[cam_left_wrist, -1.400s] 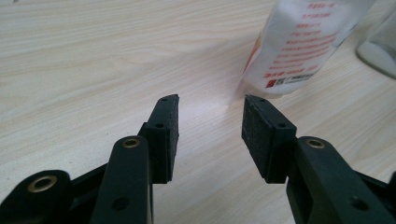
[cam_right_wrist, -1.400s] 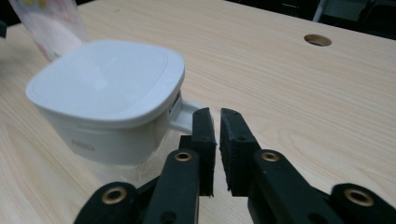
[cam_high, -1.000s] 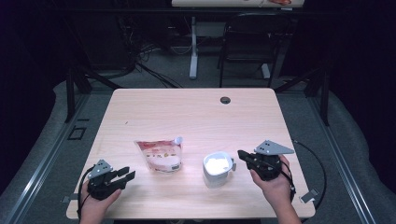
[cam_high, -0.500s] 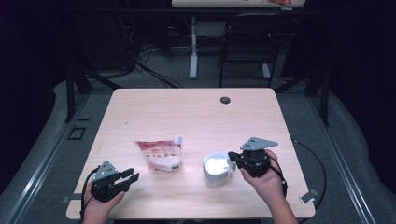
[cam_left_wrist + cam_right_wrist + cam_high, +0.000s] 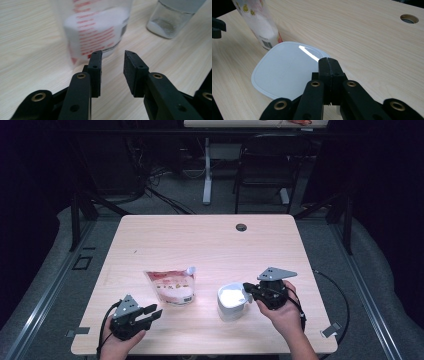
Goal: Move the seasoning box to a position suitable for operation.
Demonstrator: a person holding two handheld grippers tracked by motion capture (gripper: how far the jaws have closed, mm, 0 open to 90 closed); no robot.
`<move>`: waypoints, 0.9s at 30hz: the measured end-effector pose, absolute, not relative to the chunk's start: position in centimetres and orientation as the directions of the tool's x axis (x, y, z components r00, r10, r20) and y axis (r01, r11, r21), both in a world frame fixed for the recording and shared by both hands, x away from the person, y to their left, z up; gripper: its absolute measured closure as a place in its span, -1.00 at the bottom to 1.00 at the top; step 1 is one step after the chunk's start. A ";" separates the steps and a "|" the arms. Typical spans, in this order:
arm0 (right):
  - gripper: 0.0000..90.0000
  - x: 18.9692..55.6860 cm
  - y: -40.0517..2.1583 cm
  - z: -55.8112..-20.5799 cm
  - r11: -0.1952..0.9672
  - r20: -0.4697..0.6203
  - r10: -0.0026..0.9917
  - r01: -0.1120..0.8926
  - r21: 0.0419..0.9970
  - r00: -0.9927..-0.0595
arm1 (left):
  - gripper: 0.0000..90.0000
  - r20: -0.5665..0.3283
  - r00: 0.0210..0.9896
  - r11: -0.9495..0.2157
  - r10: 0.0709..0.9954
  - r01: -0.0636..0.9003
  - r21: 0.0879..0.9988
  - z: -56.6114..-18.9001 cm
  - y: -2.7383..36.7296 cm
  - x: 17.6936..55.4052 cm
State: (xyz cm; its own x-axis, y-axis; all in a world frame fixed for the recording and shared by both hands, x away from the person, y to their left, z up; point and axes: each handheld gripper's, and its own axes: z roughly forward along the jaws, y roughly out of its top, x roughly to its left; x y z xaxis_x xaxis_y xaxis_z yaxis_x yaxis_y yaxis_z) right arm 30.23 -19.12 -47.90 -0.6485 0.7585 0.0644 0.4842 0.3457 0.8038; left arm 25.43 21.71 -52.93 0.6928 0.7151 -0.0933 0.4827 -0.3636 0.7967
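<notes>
In the left gripper view the pouch (image 5: 97,30) is blurred and cut off at the top edge, its red print unreadable, as is the tub (image 5: 172,17). In the right gripper view, the shut jaws hide the lid's (image 5: 284,72) near edge.

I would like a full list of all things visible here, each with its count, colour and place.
pouch: one, clear with red print and white filling, table front left
container: one, clear with white lid, right of the pouch
table: one, light wood, centre
chair: one, dark, behind the table
left gripper: one, black, front left, jaws apart and just closing, nothing between them
right gripper: one, black, jaws shut, at the container's lid
</notes>
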 end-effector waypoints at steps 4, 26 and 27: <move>1.00 30.2 -19.2 -47.9 0.344 0.068 0.758 0.486 0.803 -0.648 | 0.64 -0.085 0.722 -0.389 0.687 0.464 0.796 -52.6 20.0 25.3; 1.00 30.1 -19.2 -48.0 0.338 0.059 0.763 0.476 0.812 -0.644 | 1.00 -0.113 0.822 -0.462 0.558 0.421 0.781 -50.5 10.9 27.4; 1.00 30.1 -19.2 -48.0 0.337 0.060 0.763 0.476 0.812 -0.643 | 1.00 -0.116 0.824 -0.461 0.555 0.421 0.782 -50.5 10.7 27.4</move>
